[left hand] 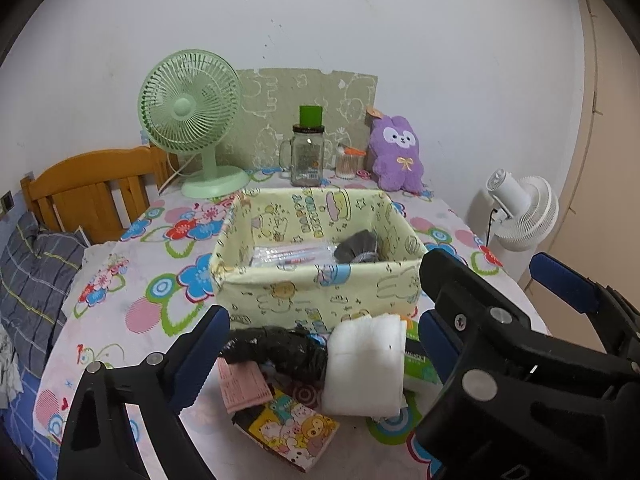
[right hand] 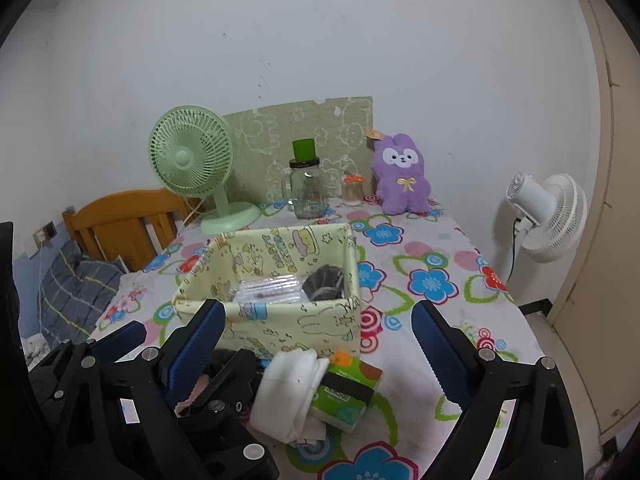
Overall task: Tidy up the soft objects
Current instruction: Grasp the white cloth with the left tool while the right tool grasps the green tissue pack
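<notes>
left wrist: low, close, facing the box (left hand: 320, 268) | right wrist: beside it, same way | shared: box, bench (right hand: 440, 248), wall

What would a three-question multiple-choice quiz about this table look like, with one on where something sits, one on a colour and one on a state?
1. Where is the purple plush toy?
A. inside the fabric box
B. at the far end of the table, near the wall
C. on the floor

2. What colour is the desk fan on the table?
A. light green
B. red
C. black

3. How does the right gripper stand?
A. shut on the white cloth
B. shut on the box
C. open, holding nothing

Answers:
1 B, it sits upright at the far end, beyond the fabric box.
2 A, its cage, stand and base are all pale green.
3 C, its blue-padded fingers stand wide apart, and the folded white cloth lies on the table between them, untouched.
</notes>
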The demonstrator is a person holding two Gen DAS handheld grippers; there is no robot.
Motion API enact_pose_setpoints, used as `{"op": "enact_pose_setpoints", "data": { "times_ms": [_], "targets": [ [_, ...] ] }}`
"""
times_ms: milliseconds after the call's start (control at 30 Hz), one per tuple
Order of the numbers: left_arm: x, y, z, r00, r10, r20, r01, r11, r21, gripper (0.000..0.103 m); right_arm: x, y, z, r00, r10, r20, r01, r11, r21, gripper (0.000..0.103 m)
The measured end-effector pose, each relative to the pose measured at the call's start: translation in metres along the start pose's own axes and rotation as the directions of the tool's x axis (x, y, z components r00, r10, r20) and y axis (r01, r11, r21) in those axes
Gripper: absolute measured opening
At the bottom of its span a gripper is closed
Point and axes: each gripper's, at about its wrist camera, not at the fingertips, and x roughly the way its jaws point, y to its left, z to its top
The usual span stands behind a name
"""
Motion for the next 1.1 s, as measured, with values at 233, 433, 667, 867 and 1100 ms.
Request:
{"op": "enact_pose_setpoints", "data": {
  "times_ms": [233, 433, 667, 867, 1100],
  "targets": [
    [0.013, -0.002, -0.010, 0.999, 0.002, -0.033, -0.002, 1.000, 0.009, 0.089, 0.010, -0.008, -0.014, 0.999, -0.026, -0.030, 0.027, 0.999, 0.020, 0.094],
    [0.027, -0.005, -0.015, 0.997, -0.007, -0.074, 0.007, 1.000, 0.009, 0.083, 0.020, -0.013, -0.021, 0.997, -0.041, -0.058, 0.043, 0.999, 0.028, 0.092],
    [0.044, -0.008, -0.021, 0.993, -0.024, -0.117, 0.026, 1.000, 0.012, 0.078, 0.032, -0.018, -0.028, 0.994, -0.054, -0.093, 0.057, 0.998, 0.032, 0.092],
    [0.060, -0.011, -0.028, 0.985, -0.036, -0.167, 0.039, 0.999, 0.014, 0.077, 0.046, -0.022, -0.034, 0.989, -0.070, -0.131, 0.075, 0.997, 0.034, 0.092],
    [0.074, -0.014, -0.034, 0.976, -0.060, -0.208, 0.063, 0.998, 0.007, 0.076, 0.059, -0.029, -0.042, 0.982, -0.077, -0.175, 0.087, 0.995, 0.051, 0.093]
  ]
}}
